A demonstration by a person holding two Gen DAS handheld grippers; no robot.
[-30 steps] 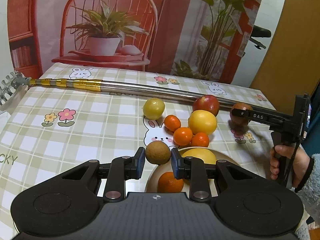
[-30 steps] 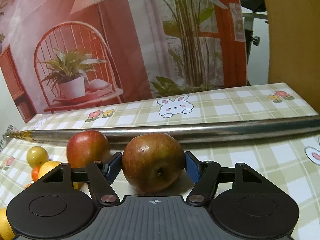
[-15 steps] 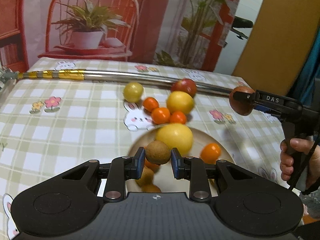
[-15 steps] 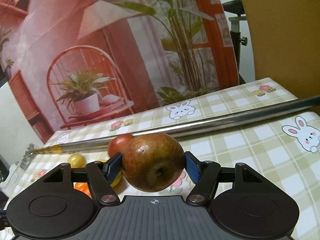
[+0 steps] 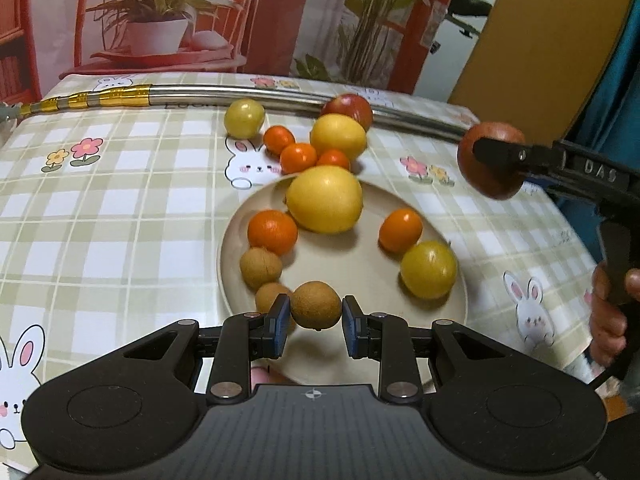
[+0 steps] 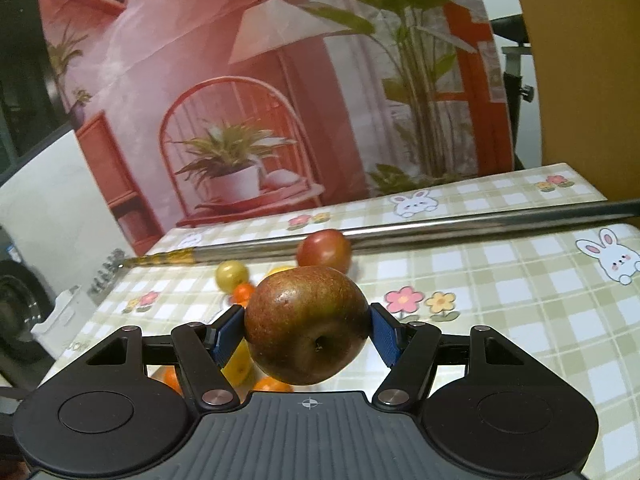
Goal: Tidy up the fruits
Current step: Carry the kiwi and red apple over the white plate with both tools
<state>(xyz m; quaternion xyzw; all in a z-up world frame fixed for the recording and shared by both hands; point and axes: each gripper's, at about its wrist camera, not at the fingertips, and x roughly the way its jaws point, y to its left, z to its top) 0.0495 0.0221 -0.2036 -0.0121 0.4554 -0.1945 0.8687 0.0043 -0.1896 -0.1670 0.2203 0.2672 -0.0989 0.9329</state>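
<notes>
My left gripper [image 5: 313, 322] is shut on a small brown kiwi-like fruit [image 5: 316, 304], held over the near part of a beige plate [image 5: 360, 268]. On the plate lie a big lemon [image 5: 325, 199], two tangerines [image 5: 273, 231], a yellow plum [image 5: 429, 269] and two more brown fruits [image 5: 261, 268]. My right gripper [image 6: 307, 330] is shut on a red-brown apple [image 6: 306, 330], lifted above the table; the left wrist view shows that apple [image 5: 490, 164] to the right of the plate. Beyond the plate lie a yellow plum [image 5: 244, 118], a red apple [image 5: 349, 109], a lemon [image 5: 338, 137] and three tangerines [image 5: 298, 158].
A long steel pole [image 5: 240, 94] with a gold-taped end lies across the far side of the checked tablecloth. A person's hand [image 5: 608, 300] grips the right tool's handle at the right edge. A printed backdrop stands behind the table. The right table edge runs close to the plate.
My left gripper carried the brown fruit from beyond the plate's far rim to over its near part. My right gripper lifted the red-brown apple off the table and moved toward the plate.
</notes>
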